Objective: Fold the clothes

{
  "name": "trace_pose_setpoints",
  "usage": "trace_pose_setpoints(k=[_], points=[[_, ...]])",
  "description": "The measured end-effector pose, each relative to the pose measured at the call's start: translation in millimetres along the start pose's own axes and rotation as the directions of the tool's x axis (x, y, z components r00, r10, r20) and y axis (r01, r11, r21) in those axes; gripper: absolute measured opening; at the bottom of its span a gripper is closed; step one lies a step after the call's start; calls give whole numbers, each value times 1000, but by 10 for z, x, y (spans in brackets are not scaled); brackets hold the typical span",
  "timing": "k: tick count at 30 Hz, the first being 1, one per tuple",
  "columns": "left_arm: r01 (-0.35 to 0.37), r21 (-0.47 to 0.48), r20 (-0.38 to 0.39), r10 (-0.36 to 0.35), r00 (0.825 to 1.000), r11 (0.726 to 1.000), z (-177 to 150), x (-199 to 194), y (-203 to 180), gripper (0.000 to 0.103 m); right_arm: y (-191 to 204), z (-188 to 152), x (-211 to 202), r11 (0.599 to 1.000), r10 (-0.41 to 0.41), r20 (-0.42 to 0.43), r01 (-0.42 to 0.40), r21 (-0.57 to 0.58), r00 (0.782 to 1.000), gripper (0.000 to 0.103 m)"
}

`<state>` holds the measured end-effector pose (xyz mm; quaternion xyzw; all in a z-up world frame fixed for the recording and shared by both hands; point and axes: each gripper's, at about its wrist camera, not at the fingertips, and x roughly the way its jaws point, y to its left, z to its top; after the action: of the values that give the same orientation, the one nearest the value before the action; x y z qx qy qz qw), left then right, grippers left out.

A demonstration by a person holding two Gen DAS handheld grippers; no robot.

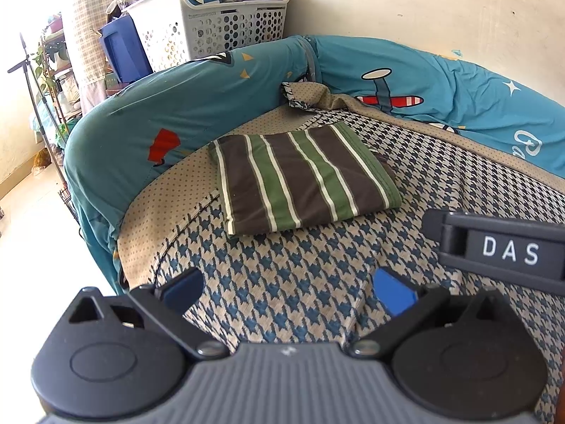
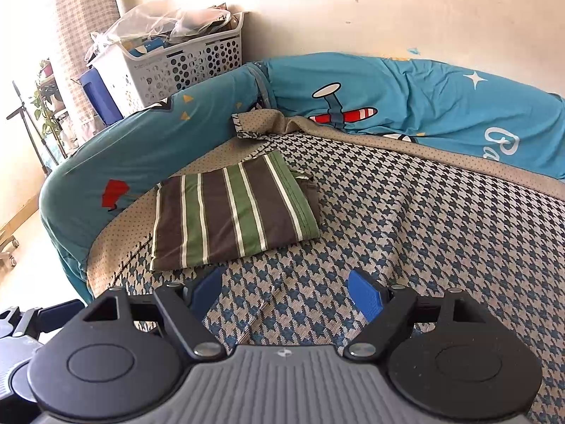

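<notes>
Garment: folded brown-and-green striped cloth (image 1: 303, 180), flat near far-left corner of houndstooth-covered bed (image 1: 441, 162).
Bearing: ahead of both; nearer right gripper (image 2: 286, 295).
Jaws: left gripper (image 1: 289, 288) and right spread, empty.

The striped garment (image 1: 303, 180) lies folded into a flat, roughly rectangular packet — brown and green bands divided by thin white lines. It rests on the houndstooth bed cover (image 1: 423, 190), near the bed's far corner, its stripes running along its length. A darker brown layer peeks out along its right edge (image 2: 310, 190) — otherwise the edges sit neatly stacked.
</notes>
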<state>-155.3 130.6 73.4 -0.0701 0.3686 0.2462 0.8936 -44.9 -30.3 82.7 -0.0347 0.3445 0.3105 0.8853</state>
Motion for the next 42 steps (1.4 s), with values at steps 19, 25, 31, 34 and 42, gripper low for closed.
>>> trace_pose_setpoints(k=[19,25,31,34,42], points=[[-7,-10,-12,7,1000,1000,-6,6,2,103,19,-4,2,1000,-4,-5,4,-7,1000,79],[-6,-9,-13,6,1000,1000,-5,0,-3,103,19,-10,-6,1000,-5,-5,5,-9,1000,79],[-5,-8,-14,5,1000,1000,-12,-12,-9,103,34,-12,-10,1000,-8,-6,8,-14,1000,79],[-6,-8,-15,6,1000,1000,-13,-13,-13,103,39,-12,-17,1000,-10,-5,10,-15,1000,79],[-8,-12,-16,8,1000,1000,-22,-25,-16,103,54,-16,-34,1000,-12,-5,12,-16,1000,79]])
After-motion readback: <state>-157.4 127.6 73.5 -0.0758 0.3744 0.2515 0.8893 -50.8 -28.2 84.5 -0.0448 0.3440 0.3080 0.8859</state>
